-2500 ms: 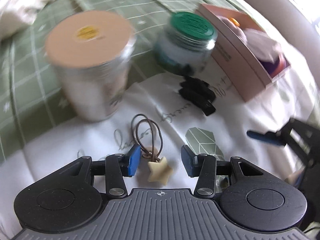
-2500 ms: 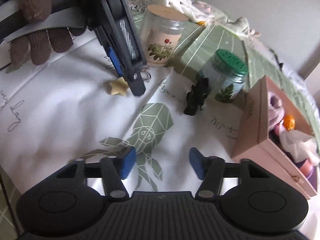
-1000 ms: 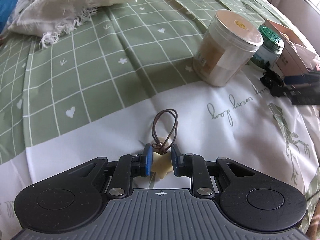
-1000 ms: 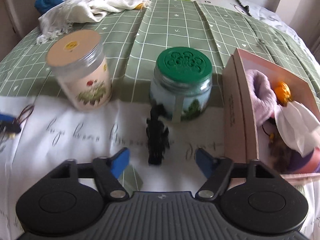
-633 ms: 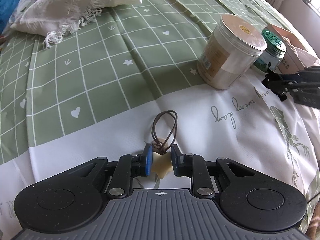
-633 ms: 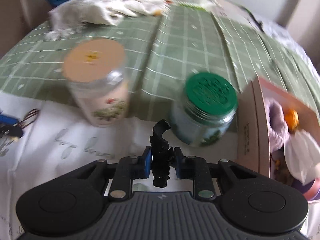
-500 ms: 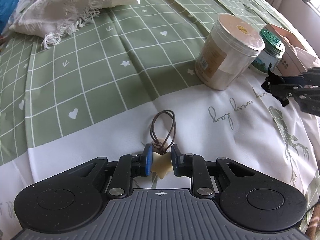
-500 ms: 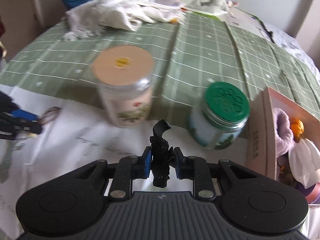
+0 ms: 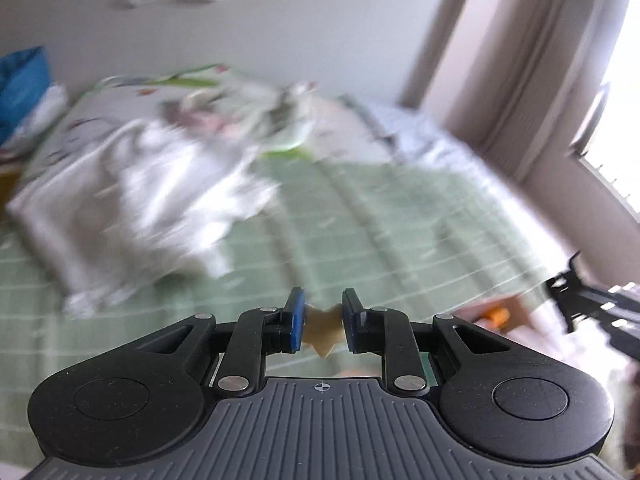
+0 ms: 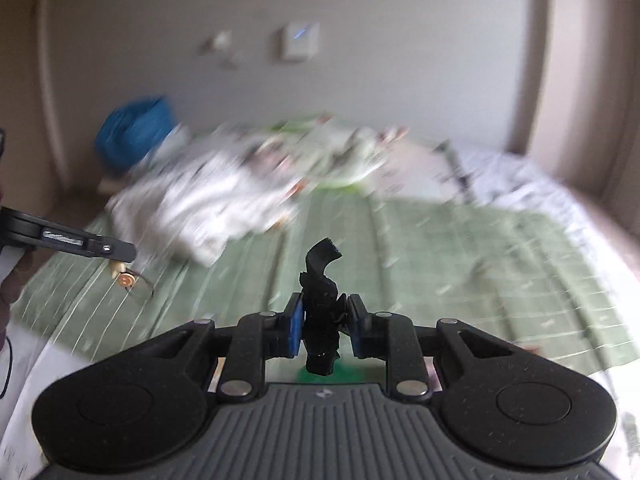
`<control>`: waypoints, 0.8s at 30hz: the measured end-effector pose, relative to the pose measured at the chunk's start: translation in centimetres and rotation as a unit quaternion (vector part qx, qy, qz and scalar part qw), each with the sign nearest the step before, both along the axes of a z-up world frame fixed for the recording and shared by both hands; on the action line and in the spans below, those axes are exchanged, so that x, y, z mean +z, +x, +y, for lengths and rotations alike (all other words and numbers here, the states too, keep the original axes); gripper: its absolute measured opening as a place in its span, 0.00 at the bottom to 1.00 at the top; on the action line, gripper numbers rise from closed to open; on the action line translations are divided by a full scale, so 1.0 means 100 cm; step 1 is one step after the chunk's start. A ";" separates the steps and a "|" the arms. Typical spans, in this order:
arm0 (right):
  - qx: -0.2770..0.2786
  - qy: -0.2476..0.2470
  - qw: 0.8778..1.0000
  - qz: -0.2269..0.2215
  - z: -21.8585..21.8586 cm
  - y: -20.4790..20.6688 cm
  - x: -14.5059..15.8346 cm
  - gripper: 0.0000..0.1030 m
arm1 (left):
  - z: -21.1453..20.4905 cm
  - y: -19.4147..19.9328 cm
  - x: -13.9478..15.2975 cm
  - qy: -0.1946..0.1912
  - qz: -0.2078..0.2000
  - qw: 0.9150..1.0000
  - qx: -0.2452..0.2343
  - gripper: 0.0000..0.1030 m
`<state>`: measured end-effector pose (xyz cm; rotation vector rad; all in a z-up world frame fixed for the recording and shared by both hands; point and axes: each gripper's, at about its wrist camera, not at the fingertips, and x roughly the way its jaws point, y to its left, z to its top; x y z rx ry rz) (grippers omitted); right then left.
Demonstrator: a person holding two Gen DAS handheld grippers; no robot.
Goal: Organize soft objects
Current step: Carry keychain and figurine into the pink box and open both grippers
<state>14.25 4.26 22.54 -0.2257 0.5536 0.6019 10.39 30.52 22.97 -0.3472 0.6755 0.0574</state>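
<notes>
Star charm [image 9: 322, 330] and black scrunchie [image 10: 321, 312] sit pinched in fingers above green bedspread [image 9: 380, 216].

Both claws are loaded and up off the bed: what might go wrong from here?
The left claw pinches only the cream star charm; its dangling cord loop may snag. The black hair tie stands tall from the right claw and may slip. Both views are blurred, so aiming is hard.

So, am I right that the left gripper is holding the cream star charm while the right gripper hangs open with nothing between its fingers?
Not quite. The left gripper does hold the cream star charm, but the right gripper is not empty: the right wrist view shows its fingers shut on a black hair tie.
</notes>
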 end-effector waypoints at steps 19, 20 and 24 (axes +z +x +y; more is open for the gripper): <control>-0.099 0.092 0.988 0.073 -0.176 0.086 -0.013 0.34 | -0.217 0.123 0.004 -0.146 -0.056 0.972 -0.177 0.24; -0.105 0.102 0.986 0.081 -0.181 0.088 -0.016 0.41 | -0.221 0.121 -0.004 -0.145 -0.052 0.972 -0.177 0.24; -0.119 0.095 0.986 0.065 -0.195 0.081 -0.025 0.46 | -0.223 0.107 -0.037 -0.121 -0.044 0.979 -0.158 0.24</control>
